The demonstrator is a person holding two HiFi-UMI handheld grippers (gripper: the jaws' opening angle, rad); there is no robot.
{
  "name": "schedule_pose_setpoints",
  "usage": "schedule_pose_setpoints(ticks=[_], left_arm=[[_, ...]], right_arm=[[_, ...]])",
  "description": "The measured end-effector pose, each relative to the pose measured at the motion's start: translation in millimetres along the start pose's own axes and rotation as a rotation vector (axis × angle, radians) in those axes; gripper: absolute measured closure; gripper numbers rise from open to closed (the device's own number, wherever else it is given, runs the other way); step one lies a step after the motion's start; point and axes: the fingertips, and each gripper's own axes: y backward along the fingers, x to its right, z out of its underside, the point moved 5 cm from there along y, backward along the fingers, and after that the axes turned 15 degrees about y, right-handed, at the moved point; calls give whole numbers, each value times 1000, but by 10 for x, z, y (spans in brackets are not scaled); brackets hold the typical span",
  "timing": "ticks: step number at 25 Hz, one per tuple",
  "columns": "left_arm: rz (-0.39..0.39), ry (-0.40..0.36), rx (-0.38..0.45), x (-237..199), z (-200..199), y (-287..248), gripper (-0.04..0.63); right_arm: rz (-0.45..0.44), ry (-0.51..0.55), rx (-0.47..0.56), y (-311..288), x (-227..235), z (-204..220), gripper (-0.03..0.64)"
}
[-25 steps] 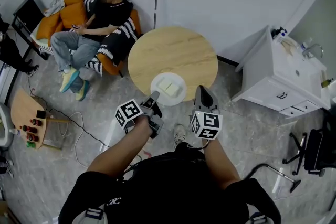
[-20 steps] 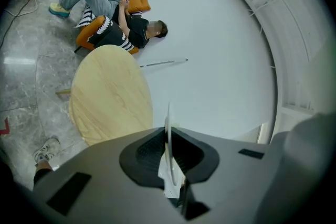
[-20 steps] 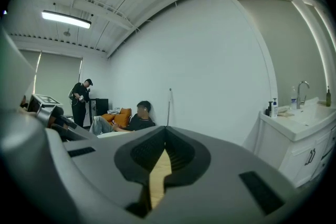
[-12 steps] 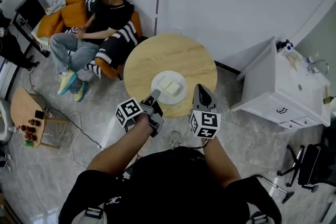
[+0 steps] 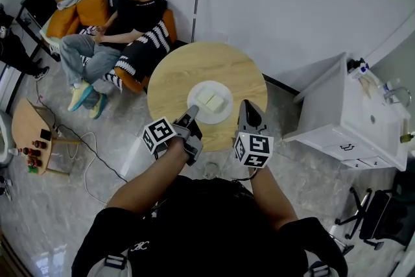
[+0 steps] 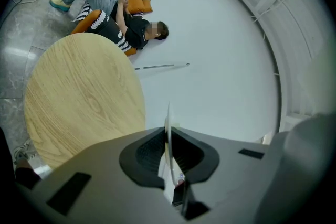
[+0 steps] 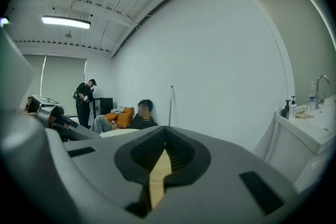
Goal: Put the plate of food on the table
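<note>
Over the near side of the round pale-wood bench [image 5: 194, 68], white round plate of pale food squares [image 5: 225, 111] clamped at its rim by left tool [image 5: 192, 115], perhaps not yet resting; right tool [image 5: 248, 108] nearly closed, empty; one-edge grip liable to tilt, spilling food.

Evenly bright and soft, lit from a ceiling strip [image 7: 65, 22] high and left of the fingers [image 7: 186, 157]. Only faint shadows. Heavy fisheye bending, black corners, blur close around the fingers.
</note>
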Motion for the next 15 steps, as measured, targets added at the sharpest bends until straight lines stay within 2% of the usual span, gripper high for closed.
schedule_pose_setpoints(ticks=[8,15], left_arm=[[-15,5,5,-69,-37,-16,573],[-18,12,-12,-74,-143,-43,573]], right_arm=[[-20,9,-11,-65,-67,39,609],[0,16,-33,-118,-101,37,609]])
